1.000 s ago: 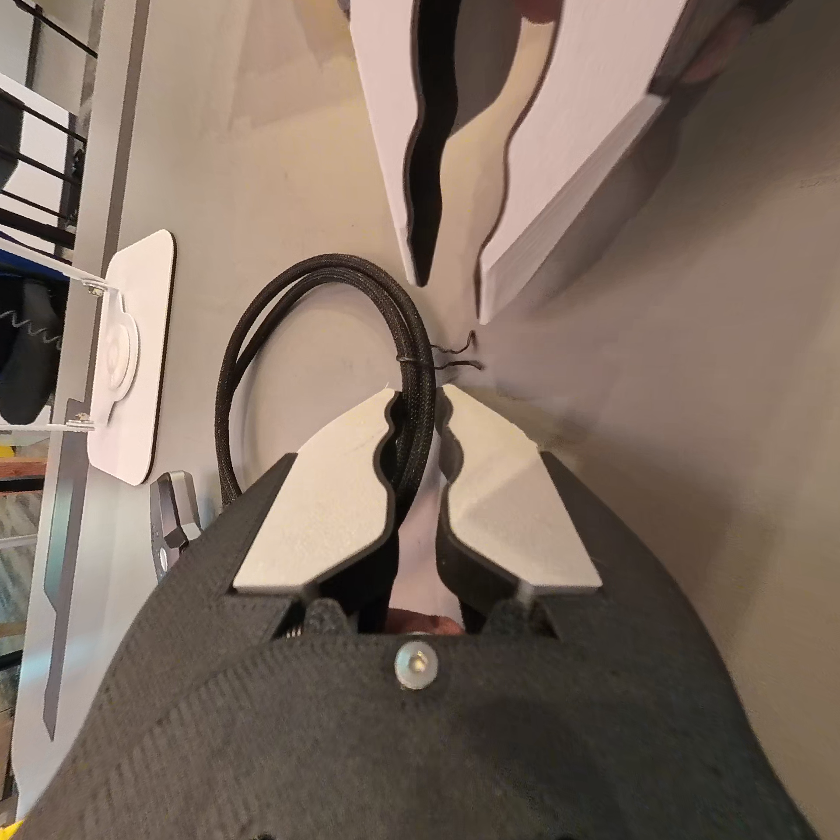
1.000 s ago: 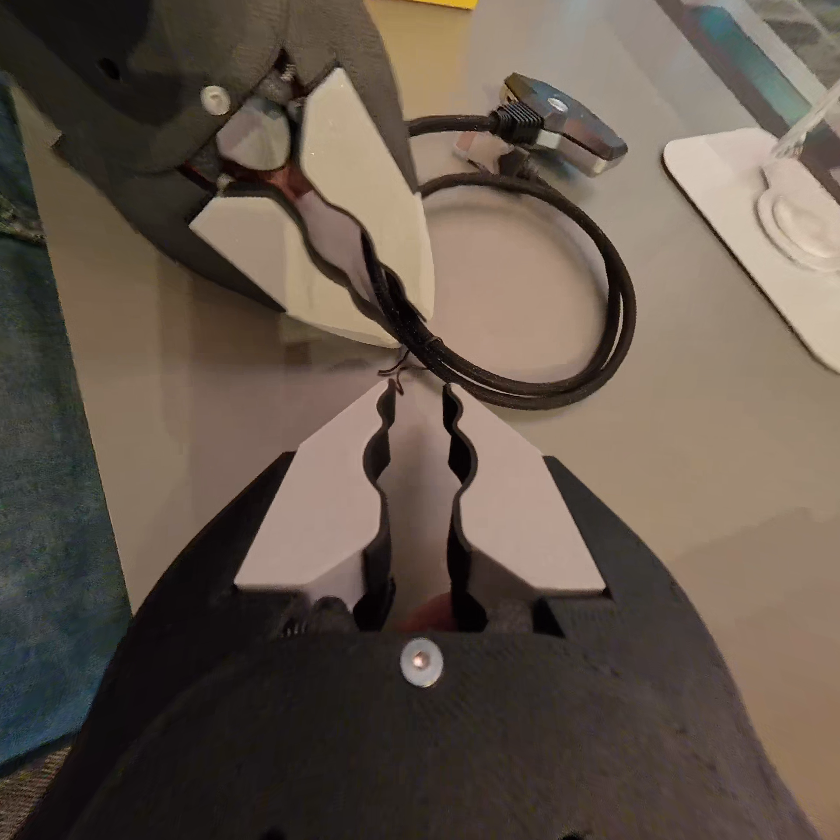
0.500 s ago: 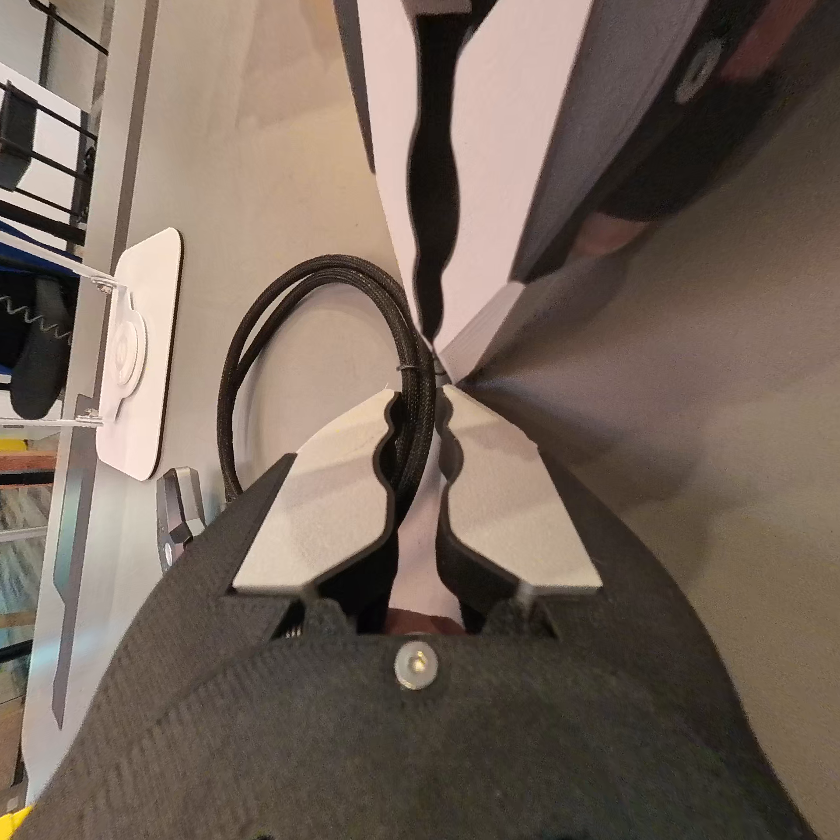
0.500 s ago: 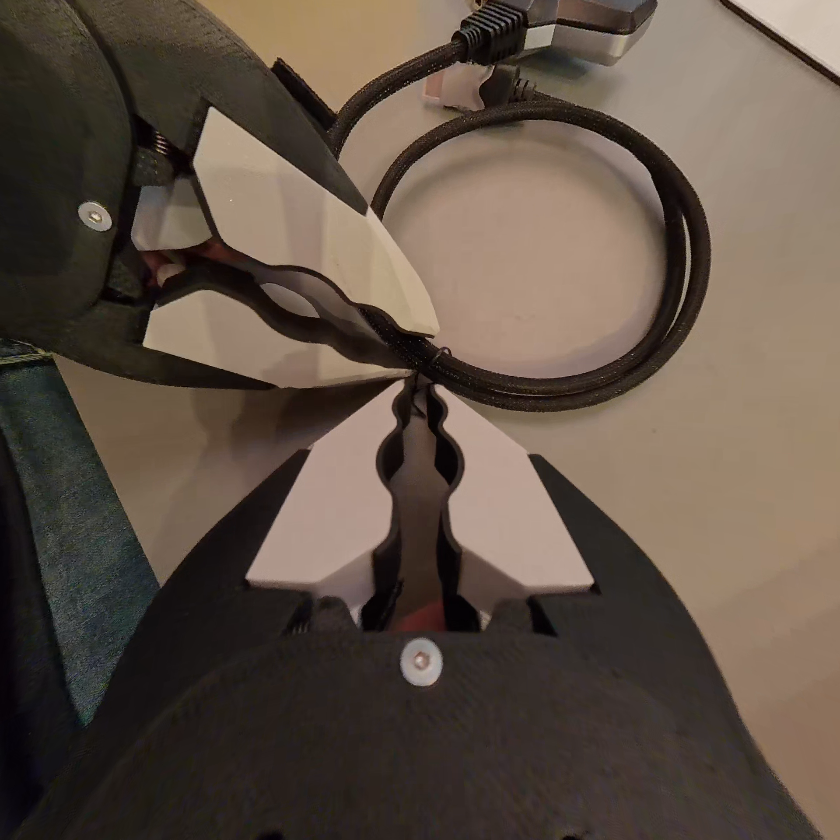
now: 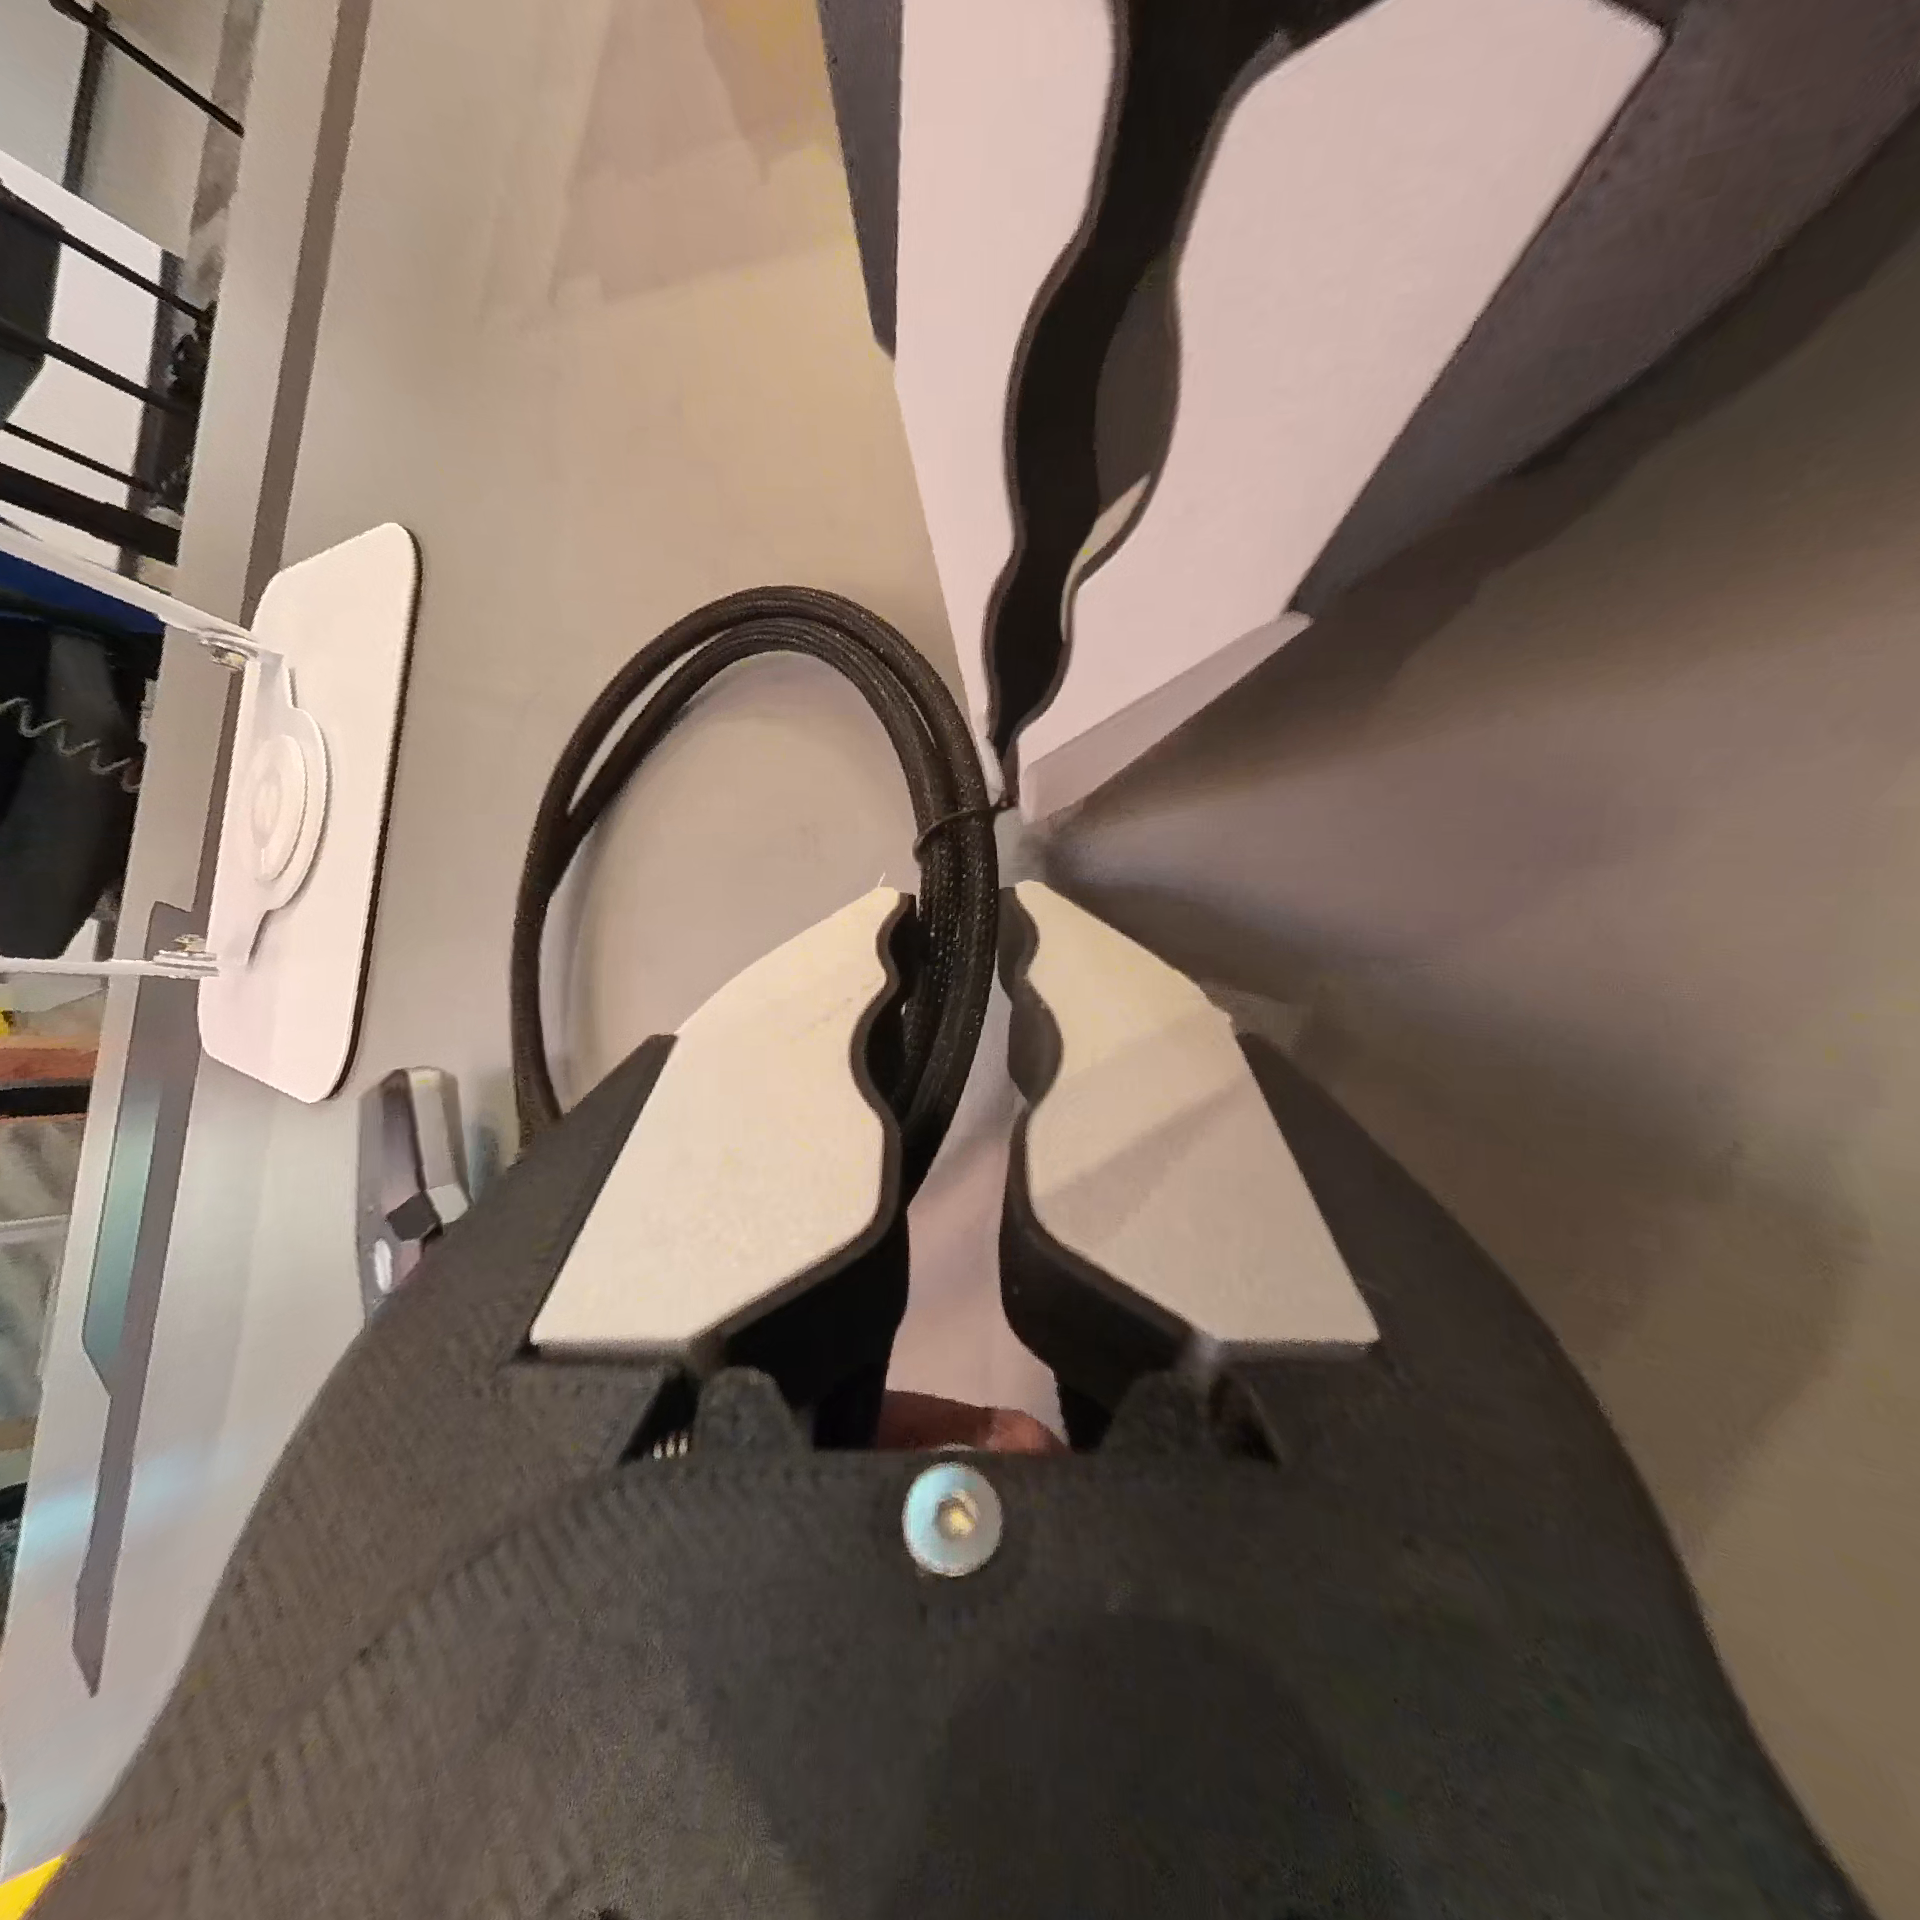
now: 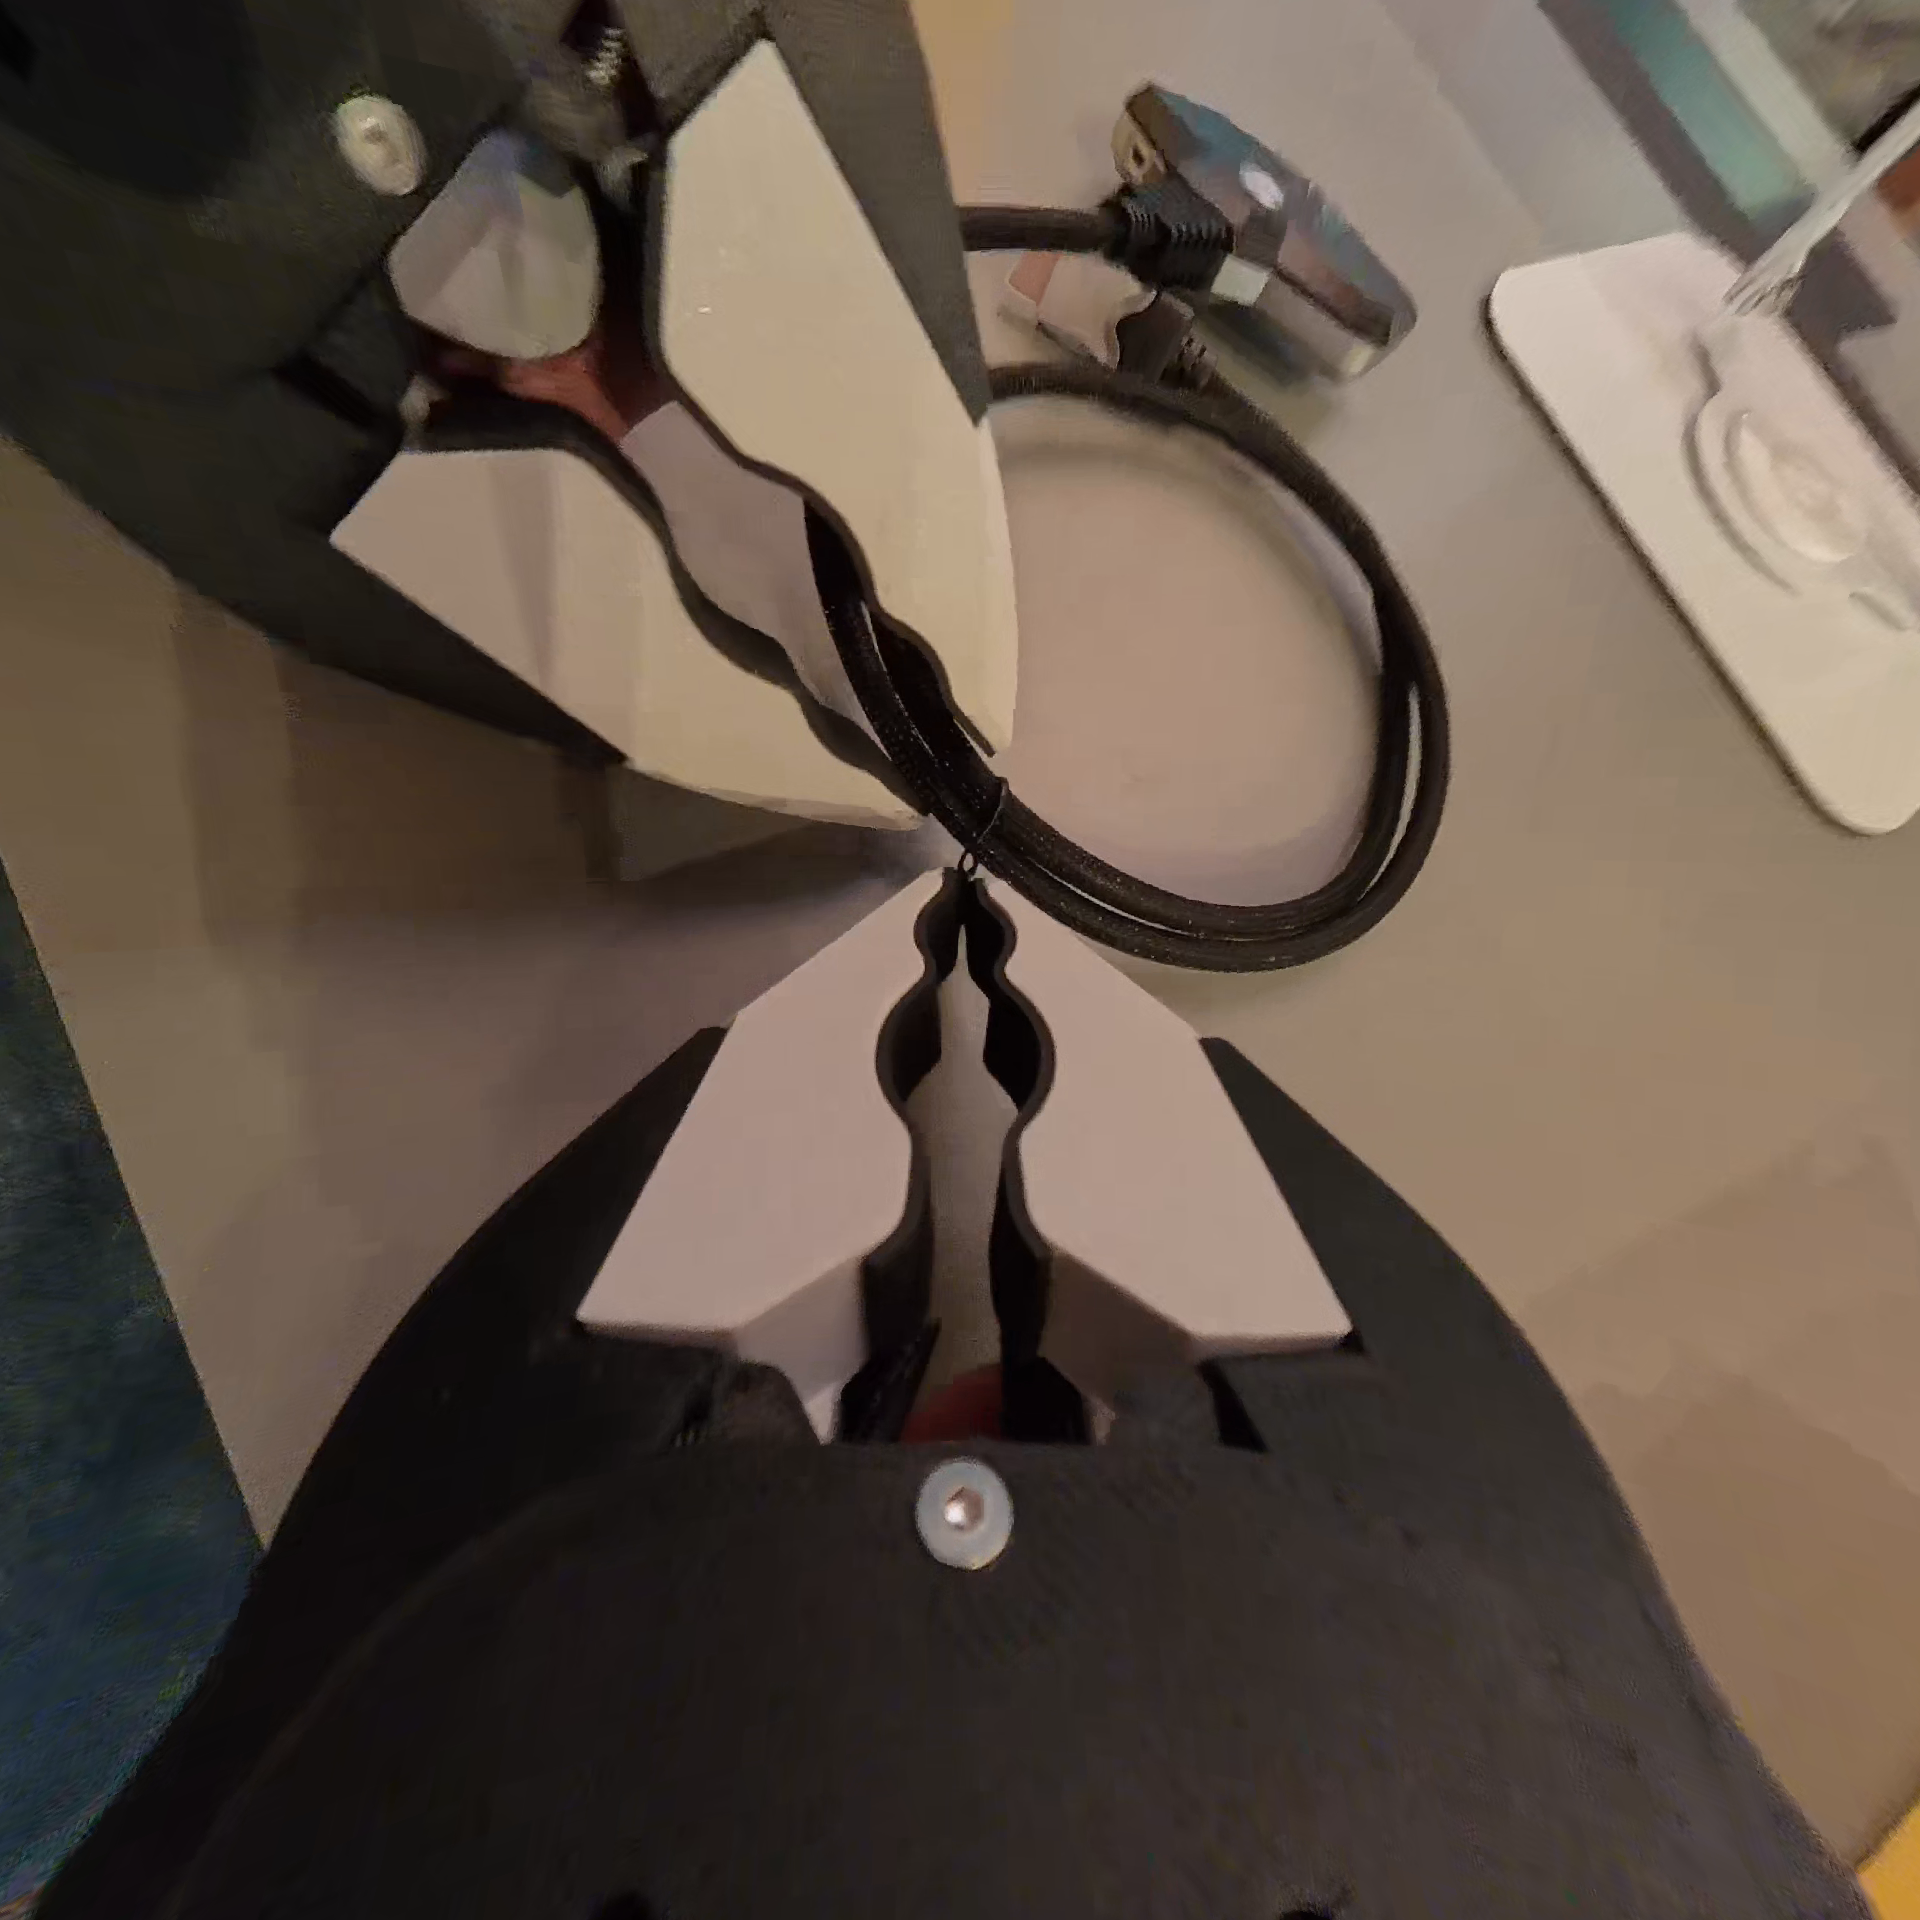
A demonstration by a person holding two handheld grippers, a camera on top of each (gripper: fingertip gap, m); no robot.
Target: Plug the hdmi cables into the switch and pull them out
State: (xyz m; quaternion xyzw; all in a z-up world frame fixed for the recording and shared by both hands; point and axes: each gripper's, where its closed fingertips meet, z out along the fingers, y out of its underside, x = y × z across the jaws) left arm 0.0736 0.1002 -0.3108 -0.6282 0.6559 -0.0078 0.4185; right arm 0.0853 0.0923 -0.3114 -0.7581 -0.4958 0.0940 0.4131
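The coiled black hdmi cable [image 6: 1340, 831] lies on the grey counter [image 6: 1558, 1039], its bundled strands clamped in the left tool [image 5: 961, 914], while the right tool [image 6: 966, 883], tips nearly together, pinches the thin tie [image 6: 971, 862] beside it.

Left gripper [image 5: 956, 904] clamped on coiled black cable [image 5: 727, 665]. Right gripper [image 5: 1013, 769] just beyond cable, tips at its thin tie. Switch [image 5: 410, 1184] left of cable.
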